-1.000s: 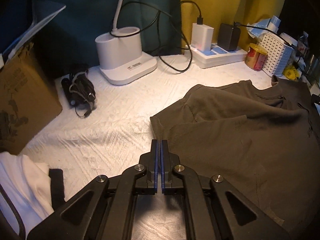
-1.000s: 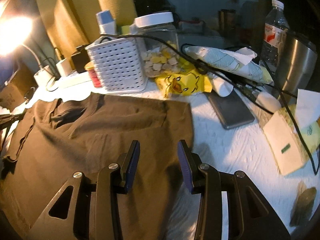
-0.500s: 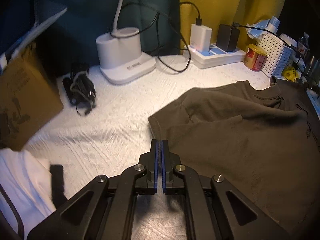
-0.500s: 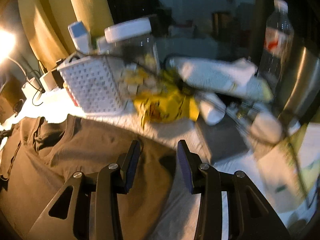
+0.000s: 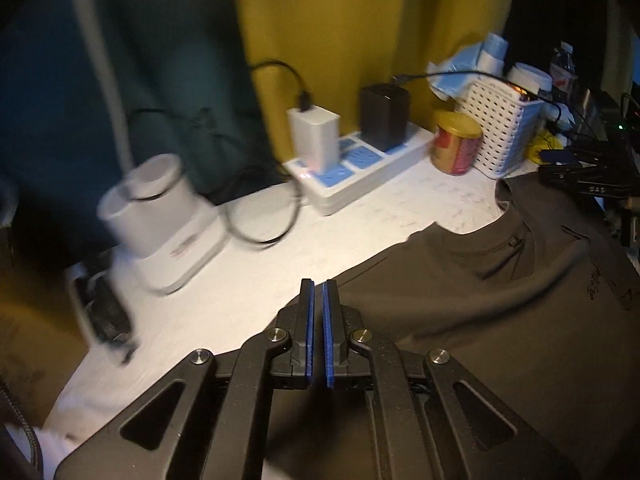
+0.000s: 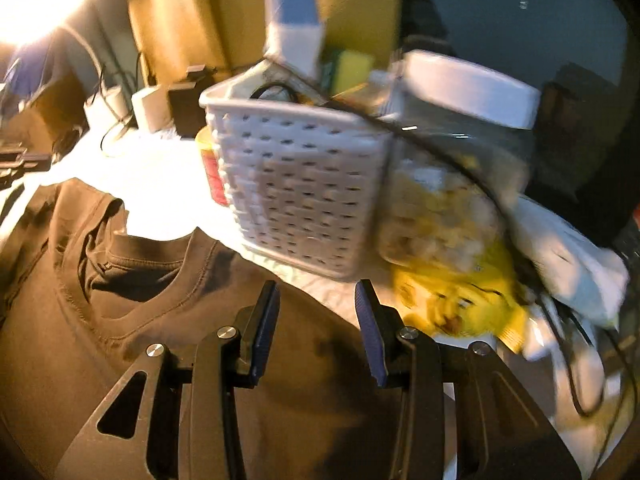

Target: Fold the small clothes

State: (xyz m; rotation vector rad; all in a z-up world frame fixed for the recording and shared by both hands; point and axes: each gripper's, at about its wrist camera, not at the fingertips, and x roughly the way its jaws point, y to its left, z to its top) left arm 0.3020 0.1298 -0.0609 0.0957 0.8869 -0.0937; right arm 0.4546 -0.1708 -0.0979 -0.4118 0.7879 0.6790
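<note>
Left gripper (image 5: 316, 300) jaws nearly closed, empty; right gripper (image 6: 318, 300) half open, empty, above brown shirt (image 6: 180, 320) shoulder; right jaw could snag the white basket (image 6: 296, 184) by table's back edge

Both views are dim overall, with warm, uneven illumination. In the right wrist view, a single strong source (image 6: 38, 4) at 10 o'clock is blown out to white, and glare is spread across the white bench cover (image 6: 160, 184) below it. A yellow-orange cast is laid over the dark shirt (image 6: 120, 340). Motion blur is seen on the white basket (image 6: 296, 184), the jar (image 6: 452, 168) and the yellow packet (image 6: 452, 304); the fingers (image 6: 264, 320) are rendered sharp.

In the left wrist view, heavy smear is seen from 8 to 11 o'clock, worst on the lamp base (image 5: 160, 216). Items toward 2 o'clock are clearer. Corners are vignetted black and straight lines are bowed by fisheye distortion.
</note>
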